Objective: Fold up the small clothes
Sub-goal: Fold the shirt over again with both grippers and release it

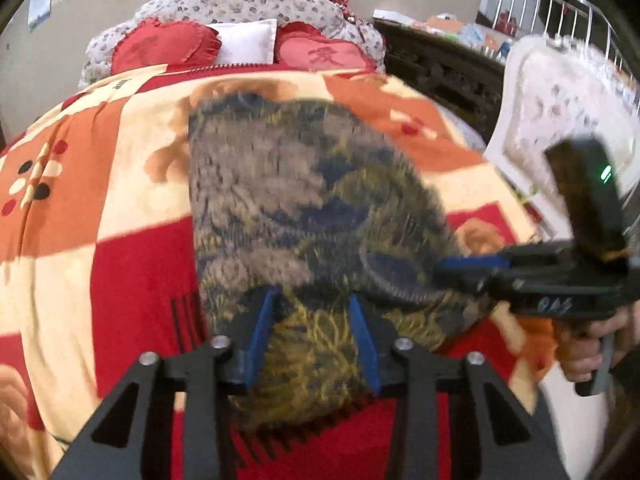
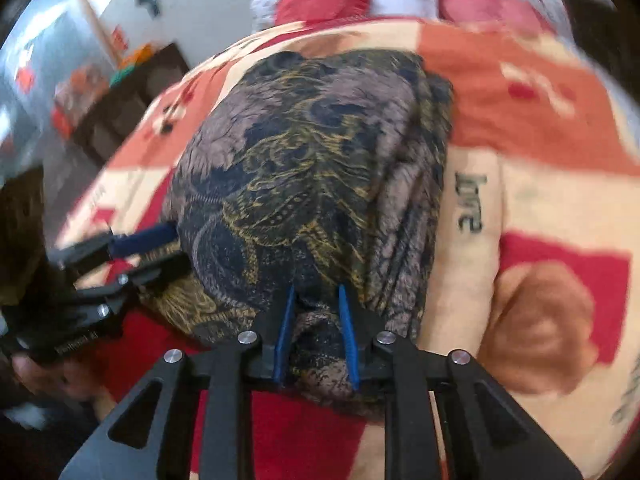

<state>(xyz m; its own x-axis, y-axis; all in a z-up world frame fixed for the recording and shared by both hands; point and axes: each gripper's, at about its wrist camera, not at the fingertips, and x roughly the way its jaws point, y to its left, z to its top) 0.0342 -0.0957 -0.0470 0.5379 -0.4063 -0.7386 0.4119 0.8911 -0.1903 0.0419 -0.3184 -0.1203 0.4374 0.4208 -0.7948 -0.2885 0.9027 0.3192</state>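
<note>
A dark patterned garment (image 1: 304,208), grey, navy and gold, lies lengthwise on the bed, and it also fills the middle of the right wrist view (image 2: 320,168). My left gripper (image 1: 314,300) is shut on the garment's near edge, with cloth bunched between its blue pads. My right gripper (image 2: 316,292) is shut on the near edge too, further right. The right gripper shows from the side in the left wrist view (image 1: 448,270), its blue tip on the cloth. The left gripper shows at the left of the right wrist view (image 2: 168,244).
The bed has a red, orange and cream checked blanket (image 1: 100,208) printed with bears. Red heart cushions (image 1: 168,48) and a white pillow (image 1: 248,42) lean on the floral headboard. A dark wooden cabinet (image 1: 440,68) and a white chair back (image 1: 560,120) stand to the right.
</note>
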